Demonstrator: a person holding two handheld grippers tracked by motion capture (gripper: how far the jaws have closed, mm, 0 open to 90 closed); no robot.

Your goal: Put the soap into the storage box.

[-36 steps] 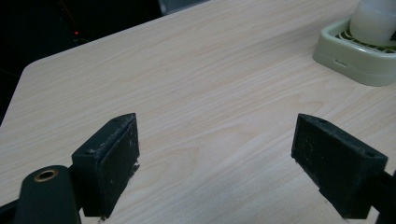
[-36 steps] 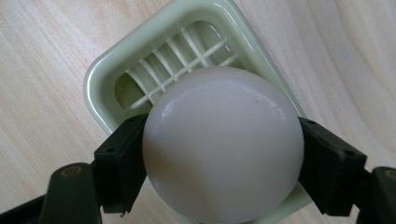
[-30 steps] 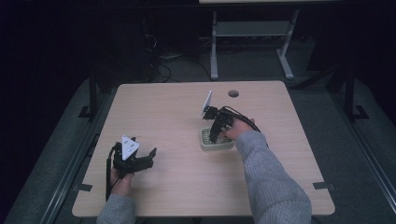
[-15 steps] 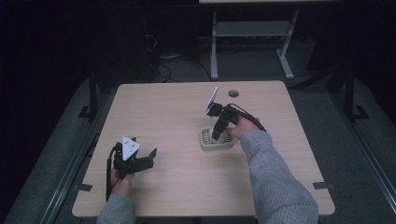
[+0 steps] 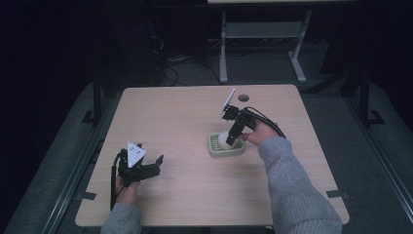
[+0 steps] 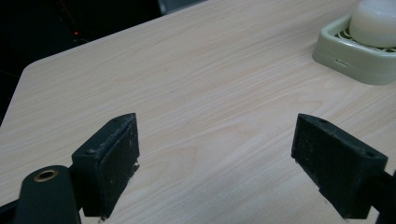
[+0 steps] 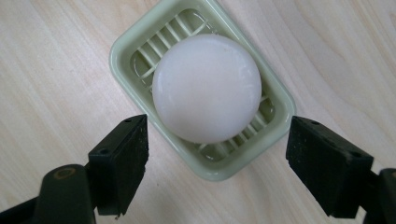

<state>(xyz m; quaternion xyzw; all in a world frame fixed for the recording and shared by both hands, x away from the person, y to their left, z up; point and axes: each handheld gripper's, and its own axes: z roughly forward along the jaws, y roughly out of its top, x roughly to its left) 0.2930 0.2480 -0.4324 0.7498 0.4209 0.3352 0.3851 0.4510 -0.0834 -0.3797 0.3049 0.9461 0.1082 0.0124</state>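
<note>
A round white soap [image 7: 207, 88] lies in a pale green slatted soap dish [image 7: 121, 49] on the wooden table. In the high view the dish [image 5: 214, 150] sits right of the table's middle, the soap [image 5: 223, 139] resting in it. My right gripper [image 5: 232, 138] hovers just above it, pointing down, open; in its own view the right gripper [image 7: 217, 161] has one jaw on each side of the dish, touching nothing. My left gripper [image 5: 155, 165] rests open near the front left, and the left gripper [image 6: 217, 156] looks across bare wood toward the dish [image 6: 343, 51] and soap [image 6: 376, 23].
A dark round hole [image 5: 243, 98] sits in the table [image 5: 170, 117] near its far edge. Behind the table stands a metal frame [image 5: 263, 44] on the dark floor, with cables [image 5: 170, 68] lying to its left.
My right gripper has lifted a little above the soap dish, leaving the soap lying in it. The left gripper has stayed where it was.
</note>
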